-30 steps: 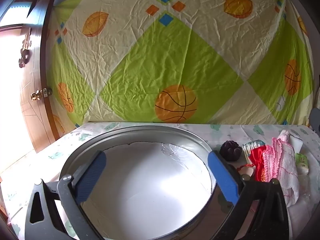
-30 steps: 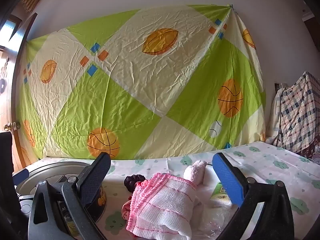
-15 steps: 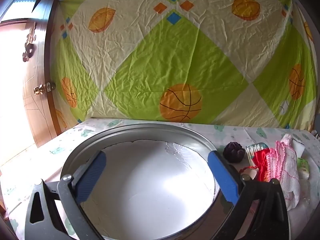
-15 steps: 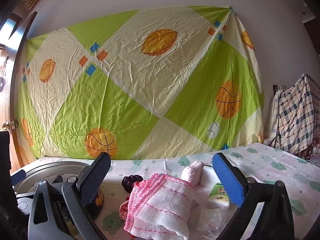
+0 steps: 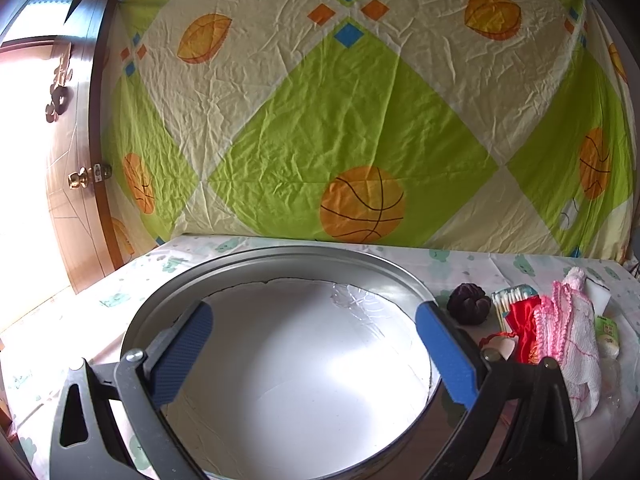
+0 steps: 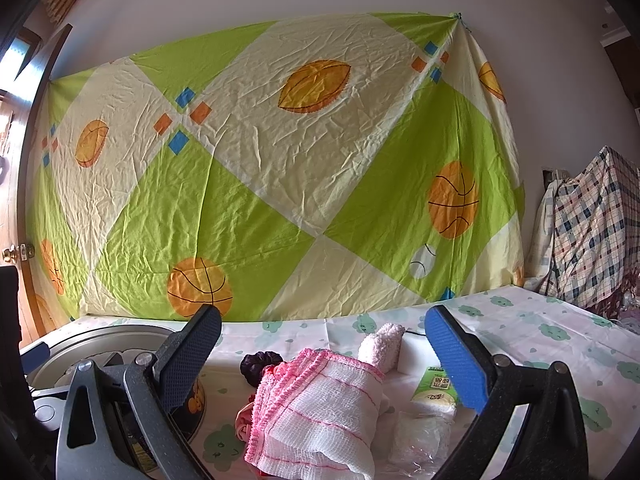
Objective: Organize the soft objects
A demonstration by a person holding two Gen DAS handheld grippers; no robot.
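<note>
home | bedsheet (image 6: 280, 168) hung on wall | wooden door (image 5: 76, 184) | printed tablecloth (image 6: 540, 328)

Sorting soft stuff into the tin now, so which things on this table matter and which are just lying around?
For the job: pink-edged cloth, fluffy pink roll, dark scrunchie, red pouch, round tin.

Just lying about: cotton swabs, green packet, white block.

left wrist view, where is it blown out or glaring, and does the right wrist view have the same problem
Left wrist view: the doorway at the left edge is blown out to white, and a bright glare patch sits on the tin floor. Right wrist view: evenly lit, no blown-out area; only fisheye bending of the hung sheet and dark corners.
</note>
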